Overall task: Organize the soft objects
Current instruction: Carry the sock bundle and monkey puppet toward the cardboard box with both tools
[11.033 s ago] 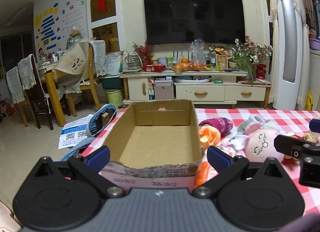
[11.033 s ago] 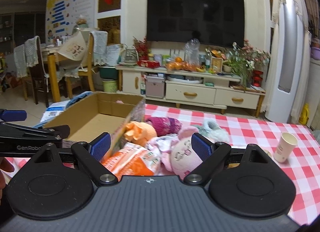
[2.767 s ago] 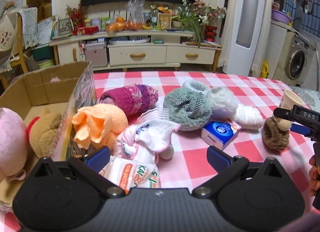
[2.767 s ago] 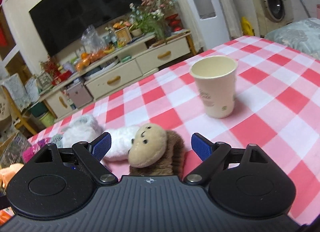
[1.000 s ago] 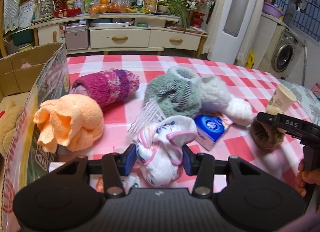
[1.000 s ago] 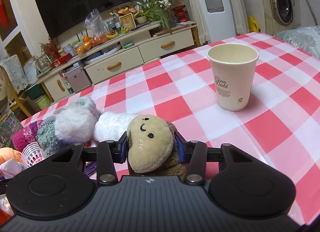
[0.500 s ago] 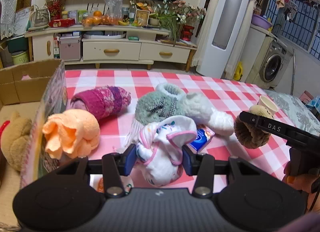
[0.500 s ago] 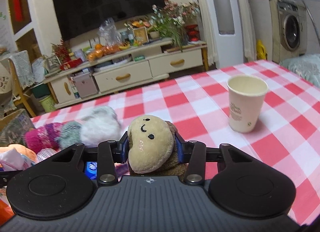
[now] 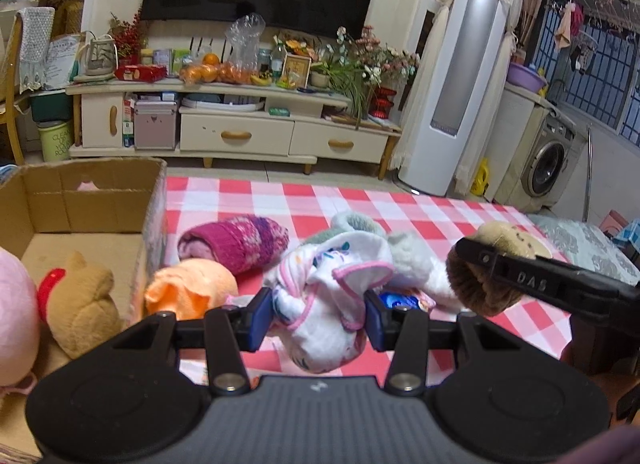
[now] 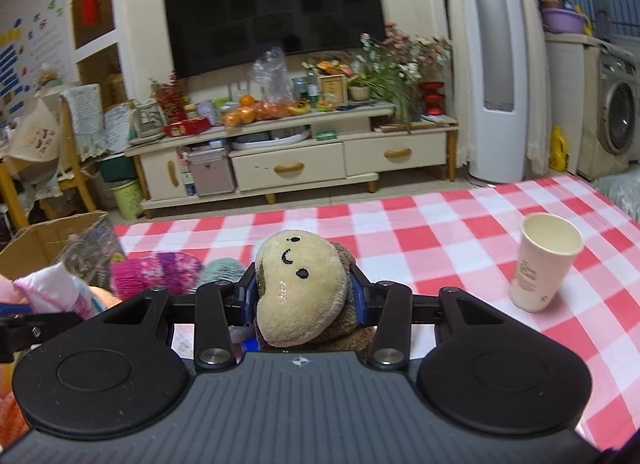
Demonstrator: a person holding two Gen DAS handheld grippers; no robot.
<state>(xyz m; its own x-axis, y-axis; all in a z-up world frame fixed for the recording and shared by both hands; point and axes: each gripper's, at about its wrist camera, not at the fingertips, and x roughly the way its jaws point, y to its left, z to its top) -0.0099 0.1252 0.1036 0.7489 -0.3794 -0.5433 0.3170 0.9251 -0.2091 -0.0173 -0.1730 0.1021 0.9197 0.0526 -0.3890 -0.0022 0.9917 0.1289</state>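
both carries are in the air at once, and that is where the risk sits. the left hand-held gripper [image 9: 319,318], low in the centre of the left wrist view, is clamped on a bundled white cloth with pink trim [image 9: 328,296]; much of the bundle sags below and in front of the blue pads [image 9: 259,318], so the loose folds could slip out if the grip loosens, or drag over the orange plush [image 9: 190,291] and the magenta knitted roll [image 9: 236,242] lying just beyond it on the table [image 9: 304,204].

the right hand-held gripper [image 10: 302,298], centre of the right wrist view, is closed on a brown monkey plush [image 10: 300,288], whose tan face bulges up over the jaws. it is squeezed only around the body, so it may twist or pop free on a quick swing.

the cardboard box [image 9: 154,200] stands at the left edge of the left wrist view, already holding a tan bear [image 9: 82,300] and a pink plush [image 9: 14,316]. its near wall stands between the held things and the free floor of the box, so a low approach could catch the wall and push the box. both hand-held grippers heading for one opening could also knock together. the paper cup [image 10: 544,260], right of the right wrist view, stands well apart and looks safe.
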